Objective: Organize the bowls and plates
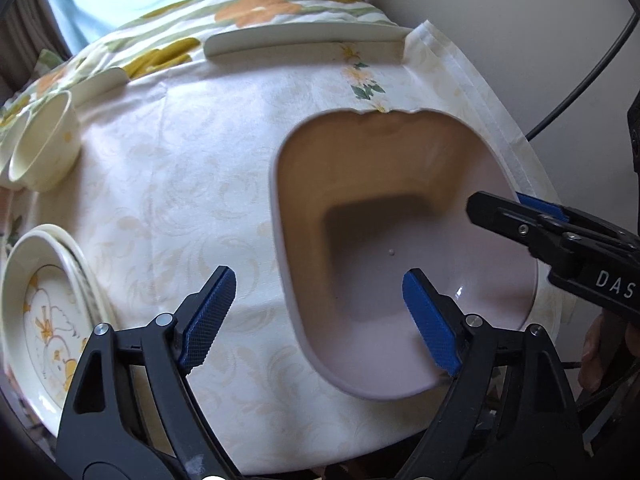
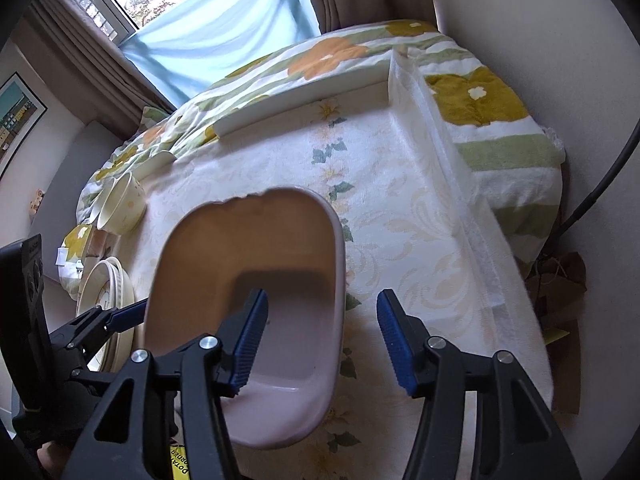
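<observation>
Both grippers, left (image 1: 316,320) and right (image 2: 322,338), stand open, each straddling a side wall of the pink basin (image 1: 400,184), pads clear. Basin looks placed and empty. Plates (image 1: 44,320) and bowls (image 1: 44,148) left of left gripper, none loaded.

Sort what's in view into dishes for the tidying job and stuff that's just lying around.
For the job:
pink basin
stacked floral plates
cream bowls
long white dish

Just lying about:
floral quilt
tablecloth
black cable
framed picture
</observation>
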A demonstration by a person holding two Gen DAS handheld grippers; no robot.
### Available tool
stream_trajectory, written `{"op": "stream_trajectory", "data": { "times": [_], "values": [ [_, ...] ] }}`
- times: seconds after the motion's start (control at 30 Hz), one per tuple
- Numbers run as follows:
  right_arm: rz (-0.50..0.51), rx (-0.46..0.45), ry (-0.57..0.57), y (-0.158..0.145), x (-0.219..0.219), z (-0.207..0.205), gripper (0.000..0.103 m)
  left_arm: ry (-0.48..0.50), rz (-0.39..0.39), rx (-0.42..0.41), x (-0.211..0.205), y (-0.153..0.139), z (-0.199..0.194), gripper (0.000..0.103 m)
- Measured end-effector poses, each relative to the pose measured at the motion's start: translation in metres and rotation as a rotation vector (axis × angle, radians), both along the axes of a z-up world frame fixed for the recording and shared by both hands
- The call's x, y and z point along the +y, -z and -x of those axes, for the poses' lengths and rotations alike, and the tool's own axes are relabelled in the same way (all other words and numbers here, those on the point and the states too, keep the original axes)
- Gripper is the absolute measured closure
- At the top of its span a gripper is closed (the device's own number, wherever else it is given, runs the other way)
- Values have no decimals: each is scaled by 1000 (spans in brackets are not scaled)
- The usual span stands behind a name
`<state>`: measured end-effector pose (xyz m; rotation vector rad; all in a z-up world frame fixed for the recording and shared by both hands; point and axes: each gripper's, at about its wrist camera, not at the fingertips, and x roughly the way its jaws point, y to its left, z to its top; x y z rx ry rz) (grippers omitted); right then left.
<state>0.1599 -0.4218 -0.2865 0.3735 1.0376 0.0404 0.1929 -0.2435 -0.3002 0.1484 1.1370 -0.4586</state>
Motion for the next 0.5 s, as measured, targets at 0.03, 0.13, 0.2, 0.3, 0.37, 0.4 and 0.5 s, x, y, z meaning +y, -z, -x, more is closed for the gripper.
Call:
{"op": "stream_trajectory", "data": {
  "times": [0.03, 0.13, 0.2, 0.3, 0.37, 0.4, 0.5],
  "values": [
    [13, -10, -6, -7, 1, 2, 51, -6, 0, -8, 4, -5, 2, 19],
    [51, -51, -38, -33, 10, 7, 51, -36, 7, -41, 21, -30, 12, 19],
    [59, -92, -76, -55, 19, 9, 51, -68, 13, -76, 37, -51, 18, 18],
    [61, -152, -151, -87, 36, 7, 32, -124, 29, -132, 63, -87, 25, 18],
    [43, -203, -209, -108, 50, 1, 2, -175, 38, -173, 82, -110, 26, 15],
    [31, -230, -234, -117, 58, -1, 0, -199, 42, -199, 91, -121, 25, 10],
    [7, -269, -299, -142, 84, -21, 0, -281, 37, -260, 122, -147, 15, 0]
  ]
}}
